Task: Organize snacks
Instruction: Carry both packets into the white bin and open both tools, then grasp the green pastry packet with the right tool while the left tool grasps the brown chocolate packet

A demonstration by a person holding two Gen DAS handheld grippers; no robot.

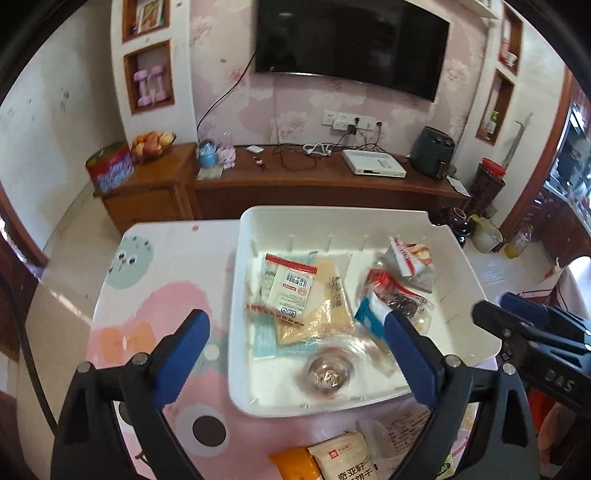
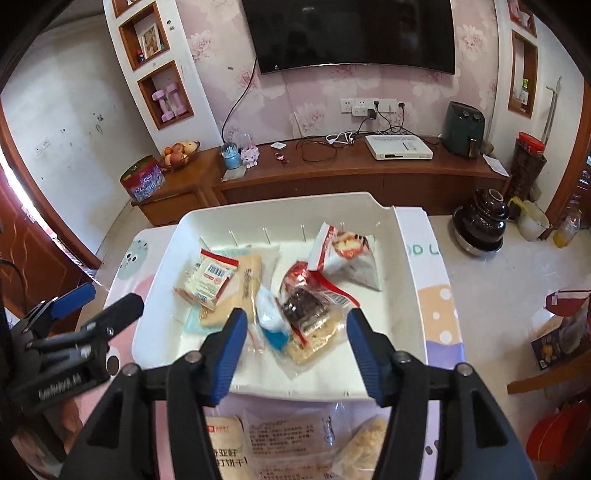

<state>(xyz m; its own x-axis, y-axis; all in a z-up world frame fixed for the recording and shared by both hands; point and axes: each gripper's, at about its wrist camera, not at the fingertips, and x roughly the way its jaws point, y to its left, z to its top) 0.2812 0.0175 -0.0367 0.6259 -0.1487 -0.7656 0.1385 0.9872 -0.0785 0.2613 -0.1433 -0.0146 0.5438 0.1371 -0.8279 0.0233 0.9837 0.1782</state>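
Over the white bin (image 1: pixel 458 266) of snack packets (image 2: pixel 218 280) on the table, both claws gape empty, the left gripper (image 1: pixel 295 341) wider than the right gripper (image 2: pixel 295 334), and only the left view shows a clear-wrapped round snack (image 1: pixel 328 373) at the bin's near wall.

White bin (image 1: pixel 236 295); pink cartoon-print tablecloth (image 1: pixel 162 295); blue gripper pads (image 1: pixel 184 347)

Daylit and bright in both views, strongest from the left edge of the right wrist view. The white bin (image 1: pixel 461 266) shines; the TV (image 2: pixel 351 33) carries dull reflections. Packets just beyond the tongs smear with motion blur. Walls bow, corners go black.
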